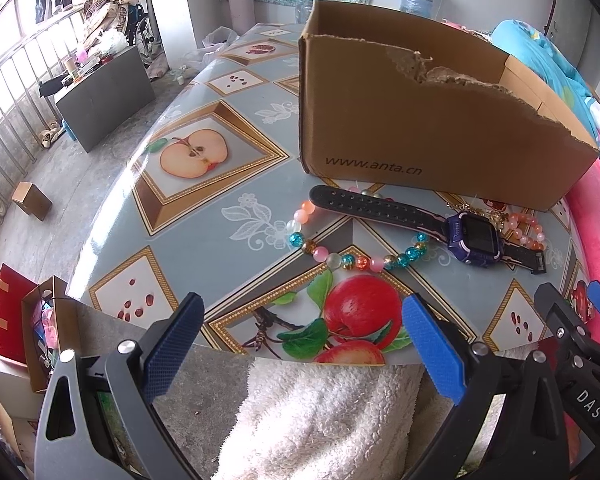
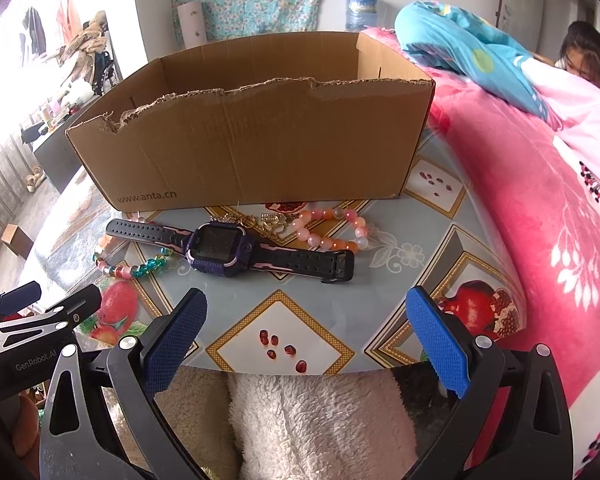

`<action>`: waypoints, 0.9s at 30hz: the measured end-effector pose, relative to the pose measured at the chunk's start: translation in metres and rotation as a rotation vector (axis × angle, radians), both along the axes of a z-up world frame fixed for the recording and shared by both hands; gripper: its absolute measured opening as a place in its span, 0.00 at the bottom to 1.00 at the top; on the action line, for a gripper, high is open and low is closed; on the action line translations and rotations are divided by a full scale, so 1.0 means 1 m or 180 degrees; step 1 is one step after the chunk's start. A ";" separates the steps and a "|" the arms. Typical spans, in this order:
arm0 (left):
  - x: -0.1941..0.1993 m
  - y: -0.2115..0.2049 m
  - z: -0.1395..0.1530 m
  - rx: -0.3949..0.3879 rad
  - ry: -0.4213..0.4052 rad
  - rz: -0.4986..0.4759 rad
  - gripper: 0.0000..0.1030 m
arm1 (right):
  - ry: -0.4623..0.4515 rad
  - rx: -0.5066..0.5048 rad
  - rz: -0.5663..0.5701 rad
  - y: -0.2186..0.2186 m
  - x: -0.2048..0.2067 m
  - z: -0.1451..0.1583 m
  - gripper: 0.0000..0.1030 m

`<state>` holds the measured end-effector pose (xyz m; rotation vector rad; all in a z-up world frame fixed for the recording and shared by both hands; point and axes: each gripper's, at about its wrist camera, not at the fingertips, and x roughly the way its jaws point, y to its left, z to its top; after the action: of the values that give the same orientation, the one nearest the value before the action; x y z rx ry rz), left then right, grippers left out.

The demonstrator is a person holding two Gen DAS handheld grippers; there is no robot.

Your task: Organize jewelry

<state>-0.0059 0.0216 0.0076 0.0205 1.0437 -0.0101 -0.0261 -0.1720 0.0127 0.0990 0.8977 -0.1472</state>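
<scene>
In front of the torn brown cardboard box (image 2: 256,148), your purple smartwatch (image 2: 220,250) lies across the multicoloured bead bracelet (image 1: 340,258); your left gripper (image 1: 302,344) and right gripper (image 2: 306,342) hover spread, empty.

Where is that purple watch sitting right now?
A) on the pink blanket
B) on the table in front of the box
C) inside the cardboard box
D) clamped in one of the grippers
B: the watch lies flat on the table just in front of the cardboard box, and both grippers are open and holding nothing.
</scene>
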 end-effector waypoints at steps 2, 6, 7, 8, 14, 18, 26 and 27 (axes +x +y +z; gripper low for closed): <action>0.000 0.000 0.000 0.0005 -0.0004 0.0004 0.95 | 0.0000 -0.0002 0.0000 0.000 0.000 0.000 0.93; -0.002 0.001 0.000 0.0007 -0.0010 0.0013 0.94 | 0.0000 -0.0003 0.0001 0.000 0.000 0.000 0.93; -0.002 0.001 -0.001 0.0006 -0.0010 0.0016 0.94 | 0.0000 -0.0003 -0.0001 0.000 0.000 0.000 0.93; -0.002 0.001 -0.001 0.0007 -0.0010 0.0014 0.94 | -0.0001 -0.0001 -0.0001 0.001 0.000 0.000 0.93; -0.003 0.002 -0.001 0.0024 -0.0019 0.0020 0.94 | -0.0003 -0.0007 -0.0001 0.001 -0.001 -0.001 0.93; -0.003 0.002 -0.002 0.0025 -0.0023 0.0024 0.94 | -0.0005 -0.0011 0.0000 0.002 -0.001 0.000 0.93; -0.004 0.002 -0.002 0.0033 -0.0031 0.0034 0.94 | -0.0011 -0.0017 0.0002 0.004 0.000 0.003 0.93; -0.004 0.002 -0.002 0.0034 -0.0032 0.0037 0.94 | -0.0012 -0.0018 0.0001 0.004 0.000 0.003 0.93</action>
<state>-0.0099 0.0240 0.0058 0.0242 1.0337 0.0061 -0.0258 -0.1678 0.0157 0.0937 0.8936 -0.1492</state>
